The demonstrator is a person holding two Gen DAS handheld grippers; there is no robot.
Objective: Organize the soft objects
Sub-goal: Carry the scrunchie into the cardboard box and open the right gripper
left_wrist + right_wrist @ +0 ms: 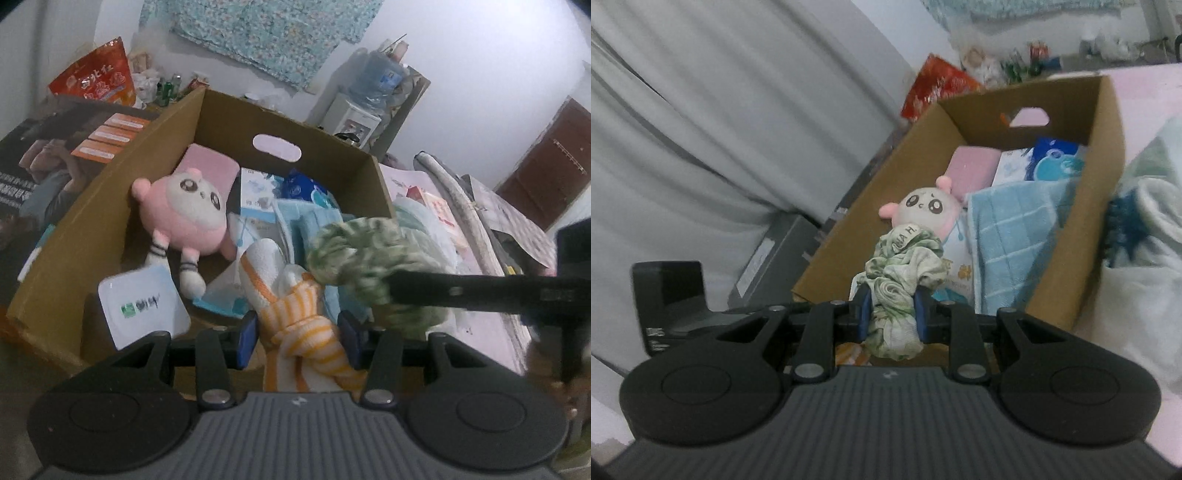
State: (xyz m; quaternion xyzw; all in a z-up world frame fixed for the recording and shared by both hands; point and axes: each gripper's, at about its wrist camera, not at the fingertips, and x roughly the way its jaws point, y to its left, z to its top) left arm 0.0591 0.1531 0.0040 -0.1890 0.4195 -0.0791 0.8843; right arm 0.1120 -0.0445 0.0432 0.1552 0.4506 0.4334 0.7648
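My left gripper (300, 341) is shut on a white and orange striped cloth (295, 314), held over the near end of an open cardboard box (92, 229). My right gripper (892, 319) is shut on a bunched green and white fabric (905, 266), which hangs over the box (1075, 266) near its front edge. That green bundle (354, 251) and the right gripper's dark finger also cross the left wrist view at right. Inside the box lie a pink plush toy (184, 218), a light blue towel (1008, 236), a pink pad (971, 164) and blue tissue packs (1052, 158).
A white packet (144, 306) leans at the box's near left corner. A red snack bag (96, 77) and small bottles stand behind the box. White curtain (720, 129) hangs to the left. Pale bedding (1145, 258) with a dark blue hair clip (1123, 229) lies right of the box.
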